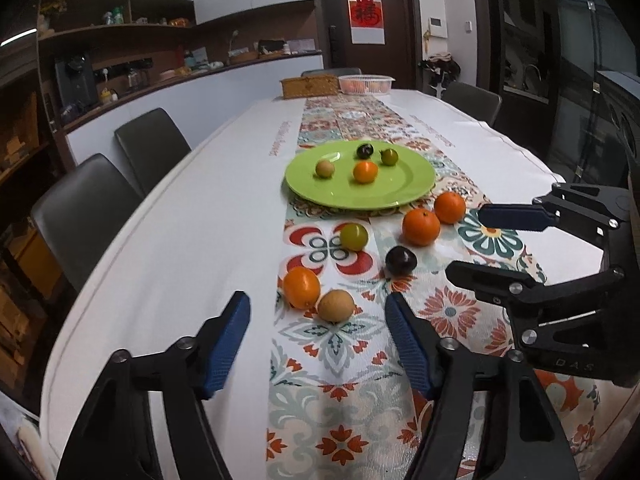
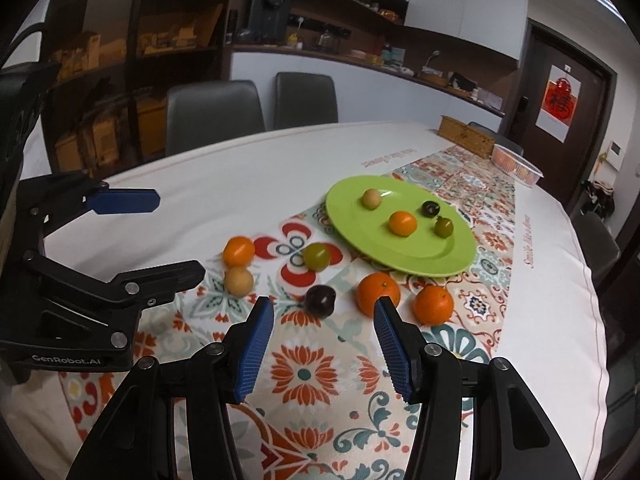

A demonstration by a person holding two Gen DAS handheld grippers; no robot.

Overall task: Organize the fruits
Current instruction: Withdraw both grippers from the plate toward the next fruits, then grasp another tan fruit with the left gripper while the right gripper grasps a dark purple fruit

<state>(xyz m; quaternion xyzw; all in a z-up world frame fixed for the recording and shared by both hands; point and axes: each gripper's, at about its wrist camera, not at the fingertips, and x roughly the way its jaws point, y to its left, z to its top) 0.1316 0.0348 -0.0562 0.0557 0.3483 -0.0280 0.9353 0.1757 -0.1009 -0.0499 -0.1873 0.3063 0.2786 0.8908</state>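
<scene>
The left gripper (image 1: 318, 344), jaws apart and empty, faces the tan fruit (image 1: 336, 305) just ahead, well short of the green plate (image 1: 416, 184)

A glossy green plate (image 1: 360, 196), seemingly glazed or plastic, is set on a matt printed cloth runner (image 1: 340, 360) laid over a plain white tablecloth (image 1: 180, 260). The gripper fingers (image 2: 256, 352) are faced with ribbed blue pads on matt black plastic arms joined by bright metal pins. The oranges (image 1: 421, 226) appear finely dimpled, the dark plum (image 1: 401, 260) smooth and shiny.
</scene>
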